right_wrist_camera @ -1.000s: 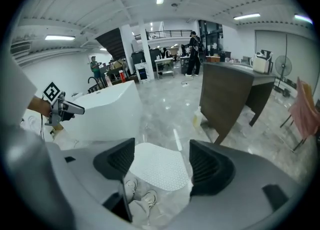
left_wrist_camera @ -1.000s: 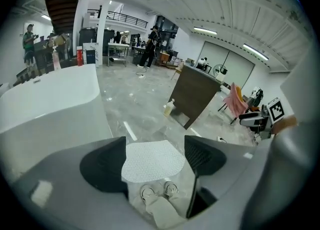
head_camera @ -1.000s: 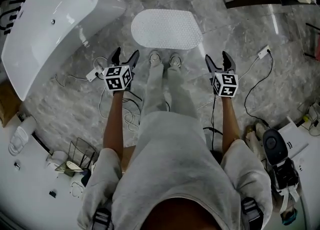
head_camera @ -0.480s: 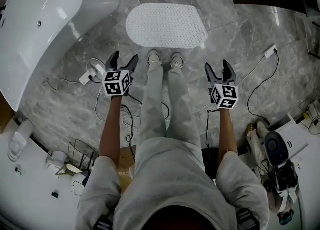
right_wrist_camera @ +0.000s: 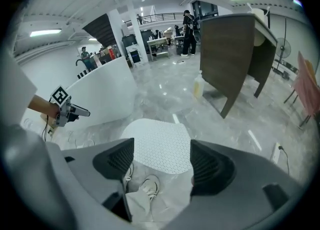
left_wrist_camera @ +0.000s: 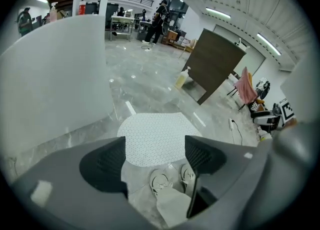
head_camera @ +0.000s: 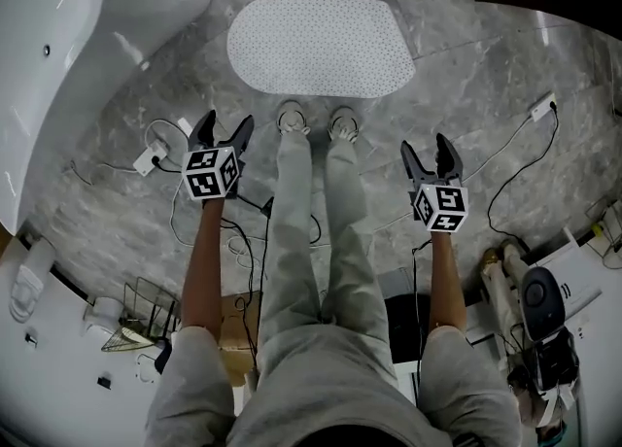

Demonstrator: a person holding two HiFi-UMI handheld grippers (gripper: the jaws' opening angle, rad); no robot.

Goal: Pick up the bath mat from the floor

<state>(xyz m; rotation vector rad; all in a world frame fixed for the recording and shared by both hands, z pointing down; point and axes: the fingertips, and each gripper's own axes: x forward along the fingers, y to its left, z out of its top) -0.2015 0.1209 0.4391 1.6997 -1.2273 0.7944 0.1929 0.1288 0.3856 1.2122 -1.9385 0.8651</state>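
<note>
L gripper (head_camera: 224,124): jaws apart, nothing btwn, held off floor. Bath mat (head_camera: 319,45): flat on floor, ahead of both grippers, well clear of tips. R gripper (head_camera: 428,148): jaws wide, empty.
Step = reach down/fwd. Best: pinch near rim w/ both, one per side.
Mat white, rounded oblong, dotted, prob. floppy. Floor (head_camera: 486,85) glossy grey marble.

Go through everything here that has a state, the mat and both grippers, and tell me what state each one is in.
bath mat: lying flat on the floor, untouched by either gripper.
left gripper: open, nothing between its jaws.
right gripper: open, nothing between its jaws.
</note>
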